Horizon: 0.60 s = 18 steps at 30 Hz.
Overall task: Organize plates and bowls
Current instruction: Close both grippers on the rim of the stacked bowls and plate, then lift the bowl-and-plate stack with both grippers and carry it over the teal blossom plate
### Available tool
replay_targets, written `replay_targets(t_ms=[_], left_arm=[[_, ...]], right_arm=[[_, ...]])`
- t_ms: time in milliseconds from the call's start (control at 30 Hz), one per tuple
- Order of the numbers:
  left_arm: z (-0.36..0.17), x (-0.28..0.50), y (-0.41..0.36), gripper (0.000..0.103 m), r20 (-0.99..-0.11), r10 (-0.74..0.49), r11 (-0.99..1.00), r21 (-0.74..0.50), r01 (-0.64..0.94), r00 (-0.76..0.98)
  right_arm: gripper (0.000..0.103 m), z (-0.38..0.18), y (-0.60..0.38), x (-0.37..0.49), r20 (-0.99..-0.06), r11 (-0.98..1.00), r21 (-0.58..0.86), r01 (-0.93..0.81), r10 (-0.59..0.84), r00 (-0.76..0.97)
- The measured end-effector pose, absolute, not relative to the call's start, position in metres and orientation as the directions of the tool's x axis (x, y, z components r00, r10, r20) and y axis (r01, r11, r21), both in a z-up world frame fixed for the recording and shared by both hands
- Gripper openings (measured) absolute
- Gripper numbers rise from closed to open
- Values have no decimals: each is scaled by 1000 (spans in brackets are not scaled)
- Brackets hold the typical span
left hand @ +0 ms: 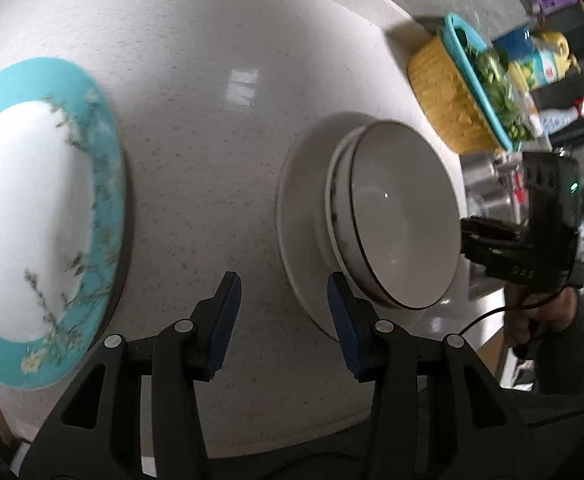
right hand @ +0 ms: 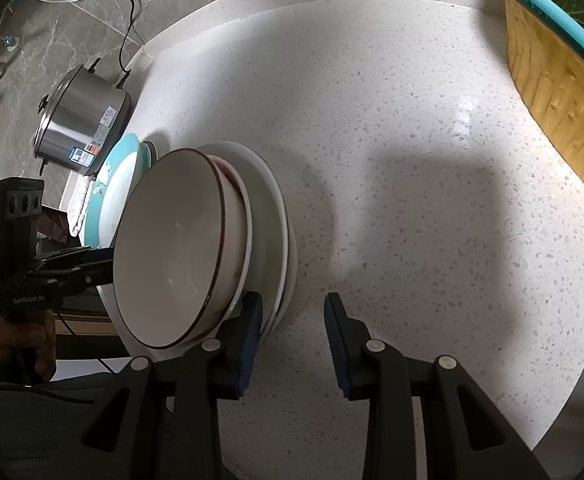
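Both grippers are partly open with nothing held: left gripper [left hand: 284, 312] at the frame bottom, right gripper [right hand: 292, 336] too. Stacked bowls [left hand: 403, 216] sit on a white plate [left hand: 295, 216] center-right, teal plate [left hand: 92, 92] at left.

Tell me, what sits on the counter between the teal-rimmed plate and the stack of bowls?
Nothing: bare speckled counter separates the teal-rimmed plate from the bowl stack, seen in the left wrist view.
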<state>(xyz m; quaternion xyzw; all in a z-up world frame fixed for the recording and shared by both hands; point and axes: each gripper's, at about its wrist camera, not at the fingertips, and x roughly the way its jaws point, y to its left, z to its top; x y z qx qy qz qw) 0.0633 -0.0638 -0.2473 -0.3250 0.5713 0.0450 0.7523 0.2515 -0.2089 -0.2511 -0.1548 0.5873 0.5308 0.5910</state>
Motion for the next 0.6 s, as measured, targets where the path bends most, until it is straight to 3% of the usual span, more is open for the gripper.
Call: replay_targets(t_ms=[600], left_arm=[[-280,94,-58,42,-908,-220,815,-372,-444,357]], right_arm=[[34,-265,-197,240,-858,442,404,-801,487,-164]])
